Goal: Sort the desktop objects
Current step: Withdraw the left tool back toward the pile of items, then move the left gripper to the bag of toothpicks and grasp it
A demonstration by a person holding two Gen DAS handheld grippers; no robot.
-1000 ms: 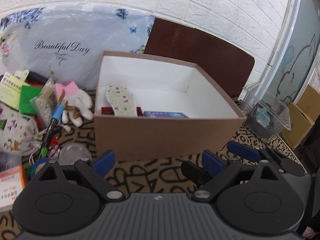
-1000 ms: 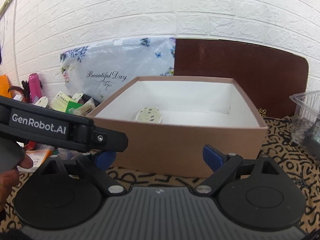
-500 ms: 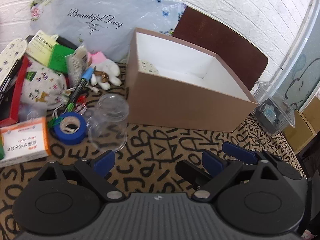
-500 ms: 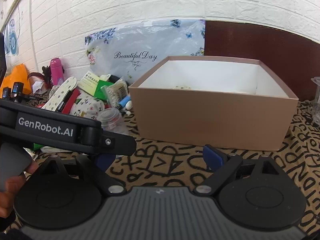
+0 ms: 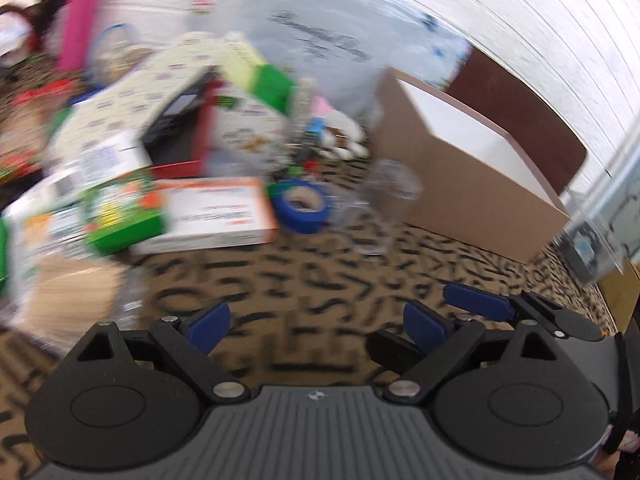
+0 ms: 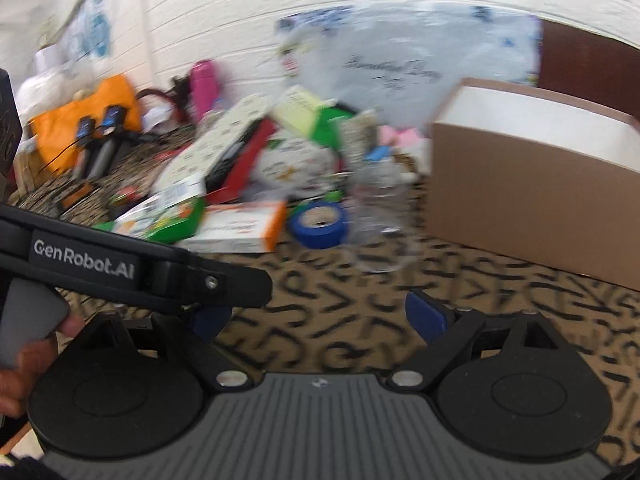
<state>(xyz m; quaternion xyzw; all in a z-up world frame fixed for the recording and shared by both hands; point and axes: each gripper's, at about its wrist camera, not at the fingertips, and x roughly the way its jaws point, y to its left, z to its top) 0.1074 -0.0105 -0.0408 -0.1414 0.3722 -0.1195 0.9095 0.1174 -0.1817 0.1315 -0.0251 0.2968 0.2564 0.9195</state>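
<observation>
Most of the sorting looks still to be done: the brown cardboard box (image 6: 532, 196), with its white lining and stiff square walls, stands on the right of the worktop (image 6: 360, 328), and from these angles its floor is hidden, so what already lies inside cannot be told. To its left the pile of loose things is large and tangled. Nearest the box stands a clear plastic cup (image 5: 380, 216) — thin-walled, see-through, likely light and easy to crush — and just beside it a roll of blue tape (image 5: 302, 204), a squat ring with a pale cardboard core. Next comes a flat white carton with orange edging (image 5: 208, 216), then a glossy green-printed packet (image 5: 120, 216), and behind them a long cream patterned box (image 6: 212, 152), a red-rimmed tray (image 6: 248, 164), a soft white patterned pouch (image 6: 288, 164) and a pink bottle (image 5: 78, 20) upright near the brick wall. Both views are smeared by motion, so the small print and the littlest items are unreadable. The worktop wears a tan cloth printed with black letters. The left tongs (image 5: 316, 320) hang above this cloth with their blue pads well apart and nothing between them; the right tongs (image 6: 320, 316) are likewise spread and empty, just short of the cup and tape. My reading is that a fresh pick is being lined up — probably the cup or the tape, though that is only a guess.
</observation>
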